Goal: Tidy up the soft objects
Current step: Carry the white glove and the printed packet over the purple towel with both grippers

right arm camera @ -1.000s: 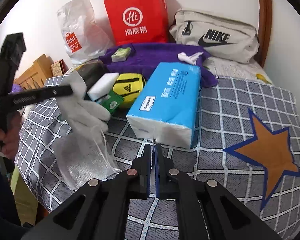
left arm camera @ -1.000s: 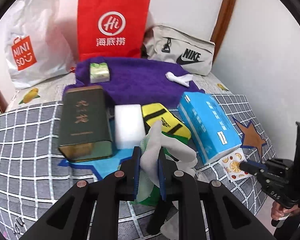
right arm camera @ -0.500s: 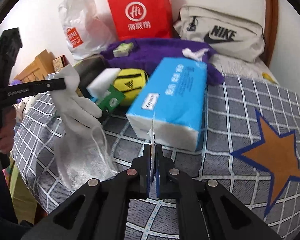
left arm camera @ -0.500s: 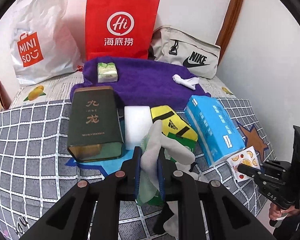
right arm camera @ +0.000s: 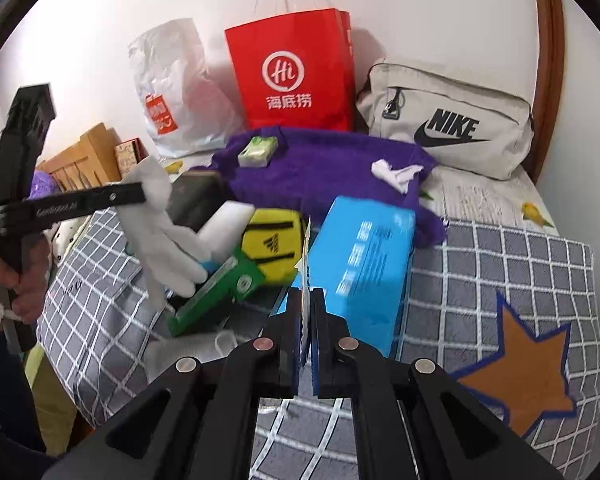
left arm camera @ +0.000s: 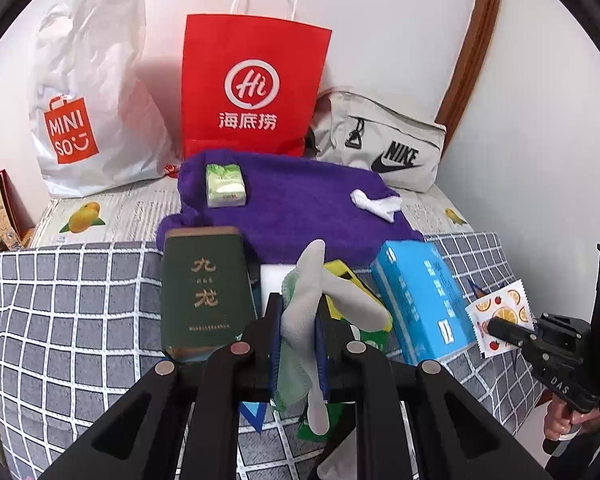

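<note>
My left gripper point(left arm camera: 299, 314) is shut on a white glove point(left arm camera: 314, 276) with a green cuff, and the glove's fingers hang free above the bed. From the right wrist view, the same left gripper point(right arm camera: 140, 194) holds the glove point(right arm camera: 168, 240) over a green packet point(right arm camera: 220, 292). My right gripper point(right arm camera: 306, 300) is shut on a thin fruit-printed sachet point(right arm camera: 307, 240), seen edge-on here. The left wrist view shows that sachet point(left arm camera: 504, 308) face-on in the right gripper point(left arm camera: 494, 326). Behind them a purple towel point(left arm camera: 300, 204) carries a small green tissue pack point(left arm camera: 225, 185) and a crumpled white cloth point(left arm camera: 374, 202).
On the checked bedcover point(left arm camera: 80, 300) lie a dark green tin point(left arm camera: 200, 292), a white sponge point(right arm camera: 224, 220), a yellow pouch point(right arm camera: 274, 240) and a blue tissue pack point(right arm camera: 364, 264). A red paper bag point(left arm camera: 252, 88), a white plastic bag point(left arm camera: 88, 92) and a grey Nike bag point(left arm camera: 380, 144) line the wall.
Both grippers have risen. The glove has come up with the left gripper and the sachet with the right, off the bedcover. Both grips are unchanged.
</note>
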Demonstrator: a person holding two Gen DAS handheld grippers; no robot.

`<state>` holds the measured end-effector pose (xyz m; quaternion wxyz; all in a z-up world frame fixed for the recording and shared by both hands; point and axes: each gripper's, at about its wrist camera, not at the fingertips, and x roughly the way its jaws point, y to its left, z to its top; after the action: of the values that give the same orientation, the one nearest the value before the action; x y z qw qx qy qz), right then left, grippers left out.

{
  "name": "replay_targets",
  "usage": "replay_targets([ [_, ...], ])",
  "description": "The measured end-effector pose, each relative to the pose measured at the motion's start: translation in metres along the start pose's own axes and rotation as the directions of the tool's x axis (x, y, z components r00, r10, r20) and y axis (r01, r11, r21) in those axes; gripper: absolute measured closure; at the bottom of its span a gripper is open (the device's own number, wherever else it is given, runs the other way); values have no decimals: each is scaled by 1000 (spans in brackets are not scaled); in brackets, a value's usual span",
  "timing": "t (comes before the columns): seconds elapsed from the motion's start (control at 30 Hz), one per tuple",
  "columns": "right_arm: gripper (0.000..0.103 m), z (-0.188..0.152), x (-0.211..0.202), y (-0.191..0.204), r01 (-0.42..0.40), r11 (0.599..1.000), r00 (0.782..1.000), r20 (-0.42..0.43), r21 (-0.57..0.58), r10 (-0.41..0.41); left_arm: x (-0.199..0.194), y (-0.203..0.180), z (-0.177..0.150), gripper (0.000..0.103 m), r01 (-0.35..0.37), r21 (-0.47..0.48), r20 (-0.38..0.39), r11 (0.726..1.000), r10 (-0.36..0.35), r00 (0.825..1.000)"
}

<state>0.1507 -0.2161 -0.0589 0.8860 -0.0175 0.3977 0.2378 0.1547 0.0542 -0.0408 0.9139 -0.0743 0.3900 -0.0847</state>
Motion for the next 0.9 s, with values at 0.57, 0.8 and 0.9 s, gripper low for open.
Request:
replay_targets([
  [0.57,99,75,32,-26,0,1000,1000,24,12,-1,14,14,53,89,-2,-46,30,999,4,1000],
  [0.8,99,100,51,-37,13,1000,1000,12,13,-13,33,18,78,89,16,-64,30,998,-14,999],
  [0.9,99,110,61,-42,23,1000,1000,8,16,-23,44,20,90,89,16,-71,31,997,-14,999],
])
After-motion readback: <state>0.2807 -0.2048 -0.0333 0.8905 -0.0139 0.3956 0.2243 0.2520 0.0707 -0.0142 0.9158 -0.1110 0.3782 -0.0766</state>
